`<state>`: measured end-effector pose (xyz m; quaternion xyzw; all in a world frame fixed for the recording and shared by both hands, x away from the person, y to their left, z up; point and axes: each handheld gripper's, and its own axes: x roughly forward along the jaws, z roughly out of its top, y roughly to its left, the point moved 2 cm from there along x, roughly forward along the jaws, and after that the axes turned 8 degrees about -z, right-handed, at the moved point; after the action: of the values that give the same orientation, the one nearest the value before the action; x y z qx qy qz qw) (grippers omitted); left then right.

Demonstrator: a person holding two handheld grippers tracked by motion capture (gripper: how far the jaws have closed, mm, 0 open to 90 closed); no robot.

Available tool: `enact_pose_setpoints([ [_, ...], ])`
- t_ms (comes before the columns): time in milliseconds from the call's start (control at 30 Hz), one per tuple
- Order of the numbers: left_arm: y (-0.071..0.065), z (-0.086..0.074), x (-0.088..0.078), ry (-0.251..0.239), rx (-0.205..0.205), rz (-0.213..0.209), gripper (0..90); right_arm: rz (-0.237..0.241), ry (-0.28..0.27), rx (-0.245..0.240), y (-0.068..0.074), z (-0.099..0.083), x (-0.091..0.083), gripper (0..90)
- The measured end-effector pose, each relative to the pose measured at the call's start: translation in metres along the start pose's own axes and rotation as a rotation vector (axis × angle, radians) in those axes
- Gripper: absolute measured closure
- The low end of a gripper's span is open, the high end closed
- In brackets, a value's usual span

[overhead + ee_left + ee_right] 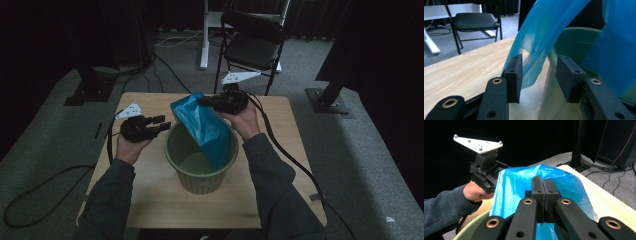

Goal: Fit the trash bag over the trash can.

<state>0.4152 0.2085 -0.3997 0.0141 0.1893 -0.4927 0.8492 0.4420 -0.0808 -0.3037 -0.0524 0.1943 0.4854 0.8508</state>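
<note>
Over green bin (202,176) | right gripper (206,101) jaws clamp blue bag (206,127)

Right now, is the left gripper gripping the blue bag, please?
No, the left gripper has open jaws, and the bag hangs loose between them.

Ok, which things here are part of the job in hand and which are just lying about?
Part of the job:
- blue plastic bag, pinched by the right claw
- green bin that the bag hangs into
- left claw, jaws apart beside the bag

Just lying about:
- black folding chair behind the table
- cables on the floor
</note>
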Motion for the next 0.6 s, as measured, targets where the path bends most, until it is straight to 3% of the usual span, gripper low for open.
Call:
enact_pose_setpoints([
  [233, -0.003, 0.004, 0.003, -0.038, 0.0, -0.034, 56.5, 0.023, 0.004, -0.001, 0.005, -0.001, 0.008, 89.6],
  [467, -0.003, 0.007, 0.013, -0.041, -0.008, -0.011, 56.5, 0.048, 0.024, -0.001, 0.009, -0.004, 0.013, 89.6],
  [600, -0.004, 0.007, 0.014, -0.048, -0.008, 0.008, 63.7, 0.059, 0.034, -0.01, 0.012, -0.006, 0.014, 89.6],
])
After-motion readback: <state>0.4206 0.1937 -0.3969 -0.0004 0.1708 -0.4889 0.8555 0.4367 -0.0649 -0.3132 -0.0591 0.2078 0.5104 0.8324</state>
